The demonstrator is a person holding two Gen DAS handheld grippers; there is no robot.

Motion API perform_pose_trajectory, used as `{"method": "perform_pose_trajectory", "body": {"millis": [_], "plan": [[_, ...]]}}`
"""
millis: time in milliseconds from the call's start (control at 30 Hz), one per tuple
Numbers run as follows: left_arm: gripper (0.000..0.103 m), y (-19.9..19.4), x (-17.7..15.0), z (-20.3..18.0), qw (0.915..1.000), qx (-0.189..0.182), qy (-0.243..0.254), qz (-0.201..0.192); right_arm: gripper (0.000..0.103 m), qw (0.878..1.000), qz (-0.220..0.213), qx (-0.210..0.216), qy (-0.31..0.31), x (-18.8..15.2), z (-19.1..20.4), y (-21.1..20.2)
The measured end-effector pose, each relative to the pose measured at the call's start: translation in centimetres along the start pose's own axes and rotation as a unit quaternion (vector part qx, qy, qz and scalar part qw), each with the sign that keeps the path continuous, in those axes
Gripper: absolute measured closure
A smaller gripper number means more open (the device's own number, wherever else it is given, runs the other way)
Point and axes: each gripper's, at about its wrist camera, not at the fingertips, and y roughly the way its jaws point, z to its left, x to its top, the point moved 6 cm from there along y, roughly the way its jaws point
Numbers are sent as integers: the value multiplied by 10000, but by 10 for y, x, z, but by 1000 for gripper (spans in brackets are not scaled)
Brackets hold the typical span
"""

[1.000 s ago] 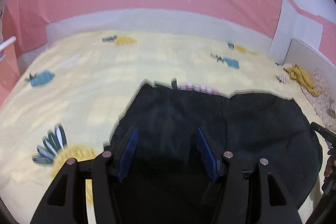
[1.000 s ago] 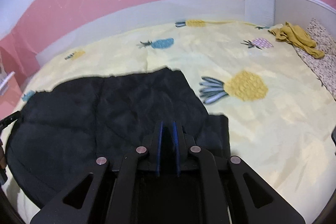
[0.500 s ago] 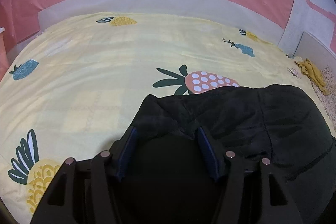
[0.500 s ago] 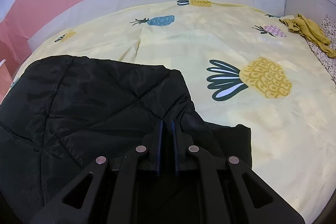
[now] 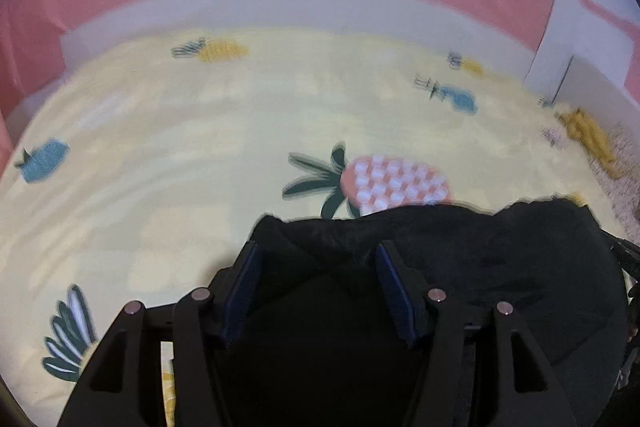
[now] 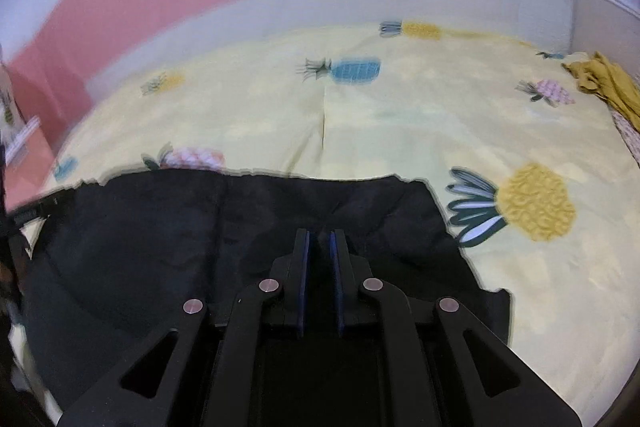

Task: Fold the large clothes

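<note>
Large black quilted garment (image 6: pixel 240 239) lies spread on yellow pineapple-print bedsheet (image 6: pixel 400 115). Right gripper (image 6: pixel 319 251) pinches a fabric ridge; left gripper (image 5: pixel 316 267) gapes, fabric loose btwn. Risk: thin pinch slips w/ one-sided pull, fold skews

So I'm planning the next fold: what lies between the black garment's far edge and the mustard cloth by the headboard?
In the right wrist view, only yellow pineapple-print bedsheet lies between black garment and mustard cloth.
</note>
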Motion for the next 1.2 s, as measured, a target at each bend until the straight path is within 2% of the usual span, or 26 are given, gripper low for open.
{"method": "perform_pose_trajectory", "body": {"millis": [33,67,133,267,333,400,467,533,633,700,800,900,1200], "plan": [[40,10,-4,1,9999,-32,-78,104,93,9997,225,-2,81,-6,-4,17],[40,14,-6,2,9998,-64,-140,86,93,9995,263,95,173,-8,-7,24],[39,18,-10,2,9998,-37,-203,-26,93,9995,209,96,209,-10,-9,31],[39,20,-11,1,9998,32,-193,-9,94,9996,185,-193,29,-16,-4,39],[40,15,-8,2,9998,77,-196,2,94,9996,218,-93,131,-15,-7,36],[40,-3,-4,2,9998,79,-175,-82,94,9995,242,-92,188,-12,-10,23],[40,-26,0,2,9994,-36,-190,-301,93,9997,14,-232,111,-5,-8,0],[40,-49,0,1,9984,-146,-138,-519,93,9995,-237,-182,83,-3,-6,-26],[40,-78,-12,-3,9962,-300,-24,-818,93,9986,-471,-219,-94,-17,-3,-58],[40,-75,-26,-6,9965,-332,80,-759,93,9985,-475,-245,-135,-31,-5,-59],[40,-48,-41,-5,9983,-121,156,-555,93,9986,-395,-332,-100,-47,-17,-37],[40,-43,-38,-6,9979,-94,114,-638,93,9980,-575,-262,-49,-49,-24,-26],[37,-34,-44,-2,9972,-237,-23,-704,93,9985,-525,-177,-8,-54,-27,-9]]}}
